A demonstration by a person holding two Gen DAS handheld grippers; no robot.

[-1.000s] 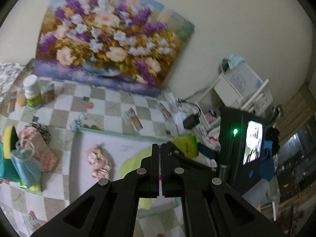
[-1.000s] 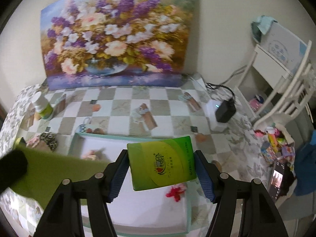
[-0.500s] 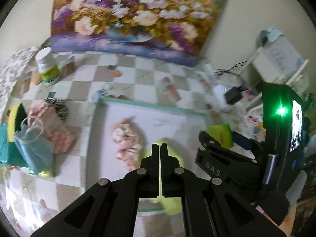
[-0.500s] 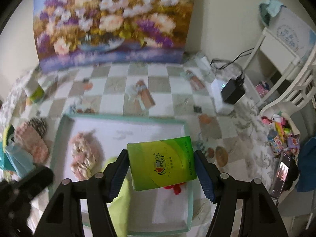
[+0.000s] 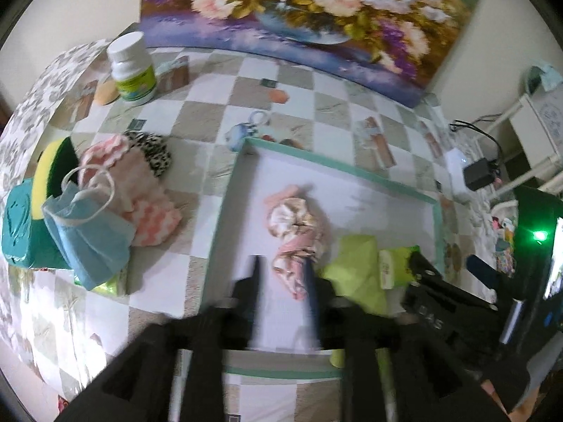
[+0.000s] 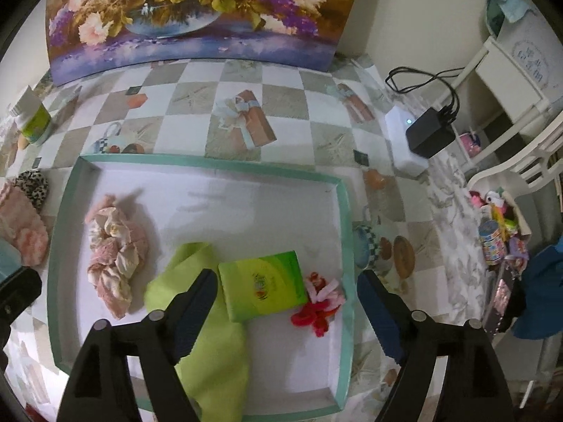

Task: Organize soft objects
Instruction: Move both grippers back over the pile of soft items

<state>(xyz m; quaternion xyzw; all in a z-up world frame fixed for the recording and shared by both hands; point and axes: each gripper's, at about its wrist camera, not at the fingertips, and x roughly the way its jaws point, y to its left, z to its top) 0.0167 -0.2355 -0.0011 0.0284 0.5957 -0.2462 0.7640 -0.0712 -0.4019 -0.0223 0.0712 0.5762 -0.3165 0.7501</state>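
A teal-rimmed white tray (image 6: 343, 211) holds a pink patterned scrunchie (image 6: 114, 253), a lime cloth (image 6: 211, 344), a green tissue pack (image 6: 262, 286) and a red-and-pink hair tie (image 6: 318, 304). The pack lies flat, partly on the cloth. My right gripper (image 6: 286, 281) hovers over it, its jaws opening wide and clear of the pack's sides. My left gripper (image 5: 281, 267) is blurred, jaws opening, above the tray floor. The scrunchie's (image 5: 295, 232) lower end shows between its fingers, untouched. The lime cloth (image 5: 355, 267) lies just right of them, beside the tissue pack (image 5: 394, 267).
Left of the tray lie a blue face mask (image 5: 84, 235), a pink-and-white knitted cloth (image 5: 140, 204), a leopard-print scrunchie (image 5: 155, 151), a yellow-green sponge (image 5: 52, 165) and a white bottle (image 5: 132, 70). A flower painting (image 6: 193, 10) leans at the back. A black charger (image 6: 429, 132) sits at the right edge.
Both grippers have come down over the tray. The left one was shut on the lime cloth and has let it go. The right one has widened, and the tissue pack now lies in the tray.
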